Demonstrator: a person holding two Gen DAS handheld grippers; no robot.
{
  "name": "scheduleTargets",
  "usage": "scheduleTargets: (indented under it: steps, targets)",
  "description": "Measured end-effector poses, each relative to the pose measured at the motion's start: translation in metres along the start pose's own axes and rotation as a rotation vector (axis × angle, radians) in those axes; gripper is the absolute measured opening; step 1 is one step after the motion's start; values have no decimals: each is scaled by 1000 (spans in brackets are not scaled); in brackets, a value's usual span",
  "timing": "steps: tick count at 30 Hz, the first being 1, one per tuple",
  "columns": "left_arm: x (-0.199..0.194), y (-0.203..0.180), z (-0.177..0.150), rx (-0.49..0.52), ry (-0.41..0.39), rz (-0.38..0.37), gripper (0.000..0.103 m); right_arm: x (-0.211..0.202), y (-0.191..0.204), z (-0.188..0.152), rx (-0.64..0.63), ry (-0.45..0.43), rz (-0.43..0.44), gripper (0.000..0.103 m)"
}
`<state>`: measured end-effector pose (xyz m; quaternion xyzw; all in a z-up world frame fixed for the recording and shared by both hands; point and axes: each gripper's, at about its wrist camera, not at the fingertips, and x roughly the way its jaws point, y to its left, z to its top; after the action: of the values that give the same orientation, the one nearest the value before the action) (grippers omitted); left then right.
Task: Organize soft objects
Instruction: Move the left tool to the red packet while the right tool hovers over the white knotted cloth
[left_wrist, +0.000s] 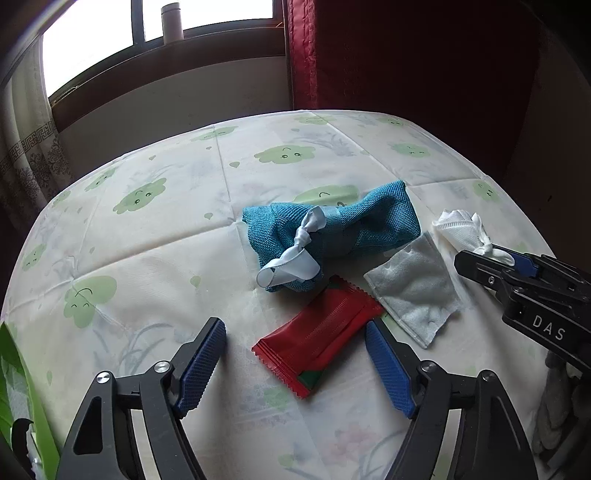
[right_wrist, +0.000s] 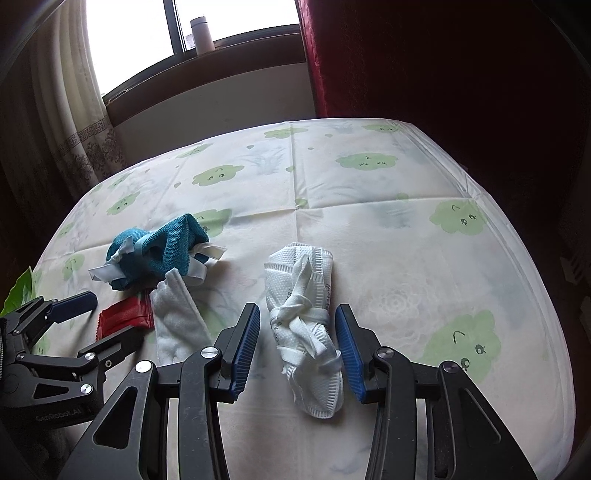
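White knotted bundle (right_wrist: 308, 332) is lying on the tablecloth (right_wrist: 369, 221) between the right gripper (right_wrist: 300, 345)'s wide-open fingers, looking light and squashy, best pinched at its tied middle, while the left gripper (left_wrist: 295, 360) is hovering open over the red packet (left_wrist: 317, 336).
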<state>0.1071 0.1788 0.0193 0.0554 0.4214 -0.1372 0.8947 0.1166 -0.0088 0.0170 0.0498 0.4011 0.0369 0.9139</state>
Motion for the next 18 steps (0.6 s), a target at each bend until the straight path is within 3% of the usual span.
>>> scheduleTargets:
  steps: [7,18]
  targets:
    - [-7,-5,-4,11,-15,-22,44,0,-1,0,5,-2,4,43]
    - [-19,-2,-13,-53,-8,-65,40,-1,-2,0,14,-5,-2,39]
